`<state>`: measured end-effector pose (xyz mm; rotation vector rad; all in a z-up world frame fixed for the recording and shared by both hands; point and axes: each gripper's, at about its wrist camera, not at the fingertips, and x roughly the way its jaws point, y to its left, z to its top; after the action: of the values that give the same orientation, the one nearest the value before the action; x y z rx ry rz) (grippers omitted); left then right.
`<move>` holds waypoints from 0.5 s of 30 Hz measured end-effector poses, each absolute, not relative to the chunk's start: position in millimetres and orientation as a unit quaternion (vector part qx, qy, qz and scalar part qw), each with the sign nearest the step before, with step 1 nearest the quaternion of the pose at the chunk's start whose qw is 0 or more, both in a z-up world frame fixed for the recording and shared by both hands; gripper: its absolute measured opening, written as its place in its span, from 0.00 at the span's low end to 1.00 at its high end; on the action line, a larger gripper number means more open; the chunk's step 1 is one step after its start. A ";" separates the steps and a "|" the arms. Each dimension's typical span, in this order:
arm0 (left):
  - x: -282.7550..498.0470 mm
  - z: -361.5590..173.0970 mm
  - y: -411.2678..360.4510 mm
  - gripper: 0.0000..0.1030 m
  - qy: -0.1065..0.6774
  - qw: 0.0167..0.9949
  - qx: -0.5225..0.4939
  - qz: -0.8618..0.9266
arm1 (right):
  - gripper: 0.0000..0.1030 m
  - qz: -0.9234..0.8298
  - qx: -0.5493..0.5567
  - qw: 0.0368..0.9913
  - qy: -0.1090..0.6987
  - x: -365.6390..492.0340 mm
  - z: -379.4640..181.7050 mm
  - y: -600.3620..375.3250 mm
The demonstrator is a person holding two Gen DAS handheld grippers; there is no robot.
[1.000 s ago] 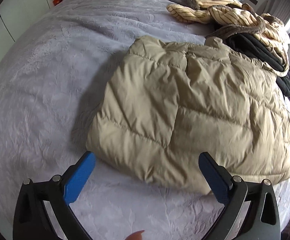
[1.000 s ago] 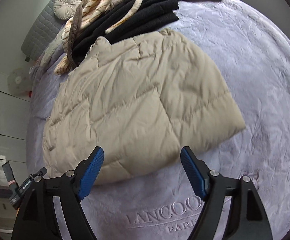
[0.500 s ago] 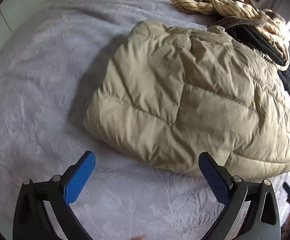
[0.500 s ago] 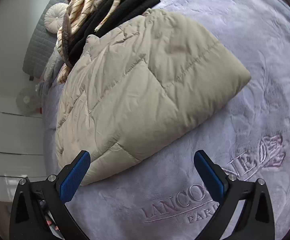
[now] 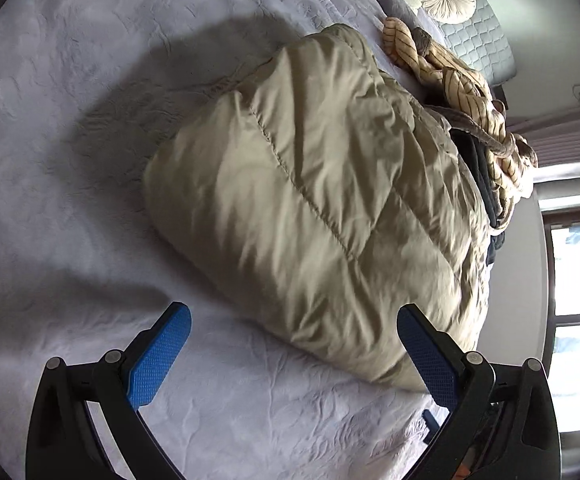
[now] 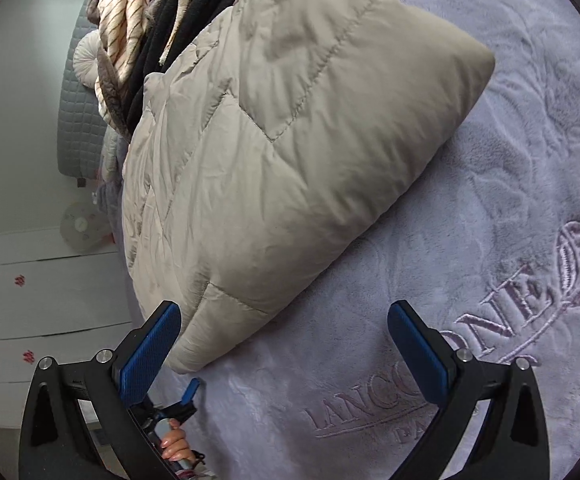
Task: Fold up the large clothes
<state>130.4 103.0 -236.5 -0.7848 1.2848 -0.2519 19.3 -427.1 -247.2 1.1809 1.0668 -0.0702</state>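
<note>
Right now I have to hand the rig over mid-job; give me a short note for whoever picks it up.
Left gripper: open, empty, low over the bedspread by the near edge of the beige puffer jacket.
Right gripper: its jaws have just been opening and now stand wide, empty; one pad is close beside the jacket's near corner.
Jacket: folded into a thick bundle, lying on the bed. Behind it a pile of striped and black clothes, unfolded.
Done: the jacket looks folded at least once.
Left: probably one more fold or a tidy-up from the near edge, then the pile behind.
</note>
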 end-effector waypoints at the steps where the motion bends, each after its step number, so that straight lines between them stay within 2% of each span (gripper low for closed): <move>1: 133.4 -238.6 102.0 1.00 0.579 0.726 -0.354 -0.115 | 1.00 -0.028 0.535 0.698 0.476 19.9 -247.8 -426.6; 15: 185.9 -263.2 80.3 1.00 0.560 0.728 -0.378 -0.115 | 1.00 0.032 0.584 0.689 0.428 82.4 -277.6 -413.1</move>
<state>185.9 80.3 -263.2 -0.8335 1.2329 -0.2544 82.4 -413.1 -277.6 1.3075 0.9570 0.0716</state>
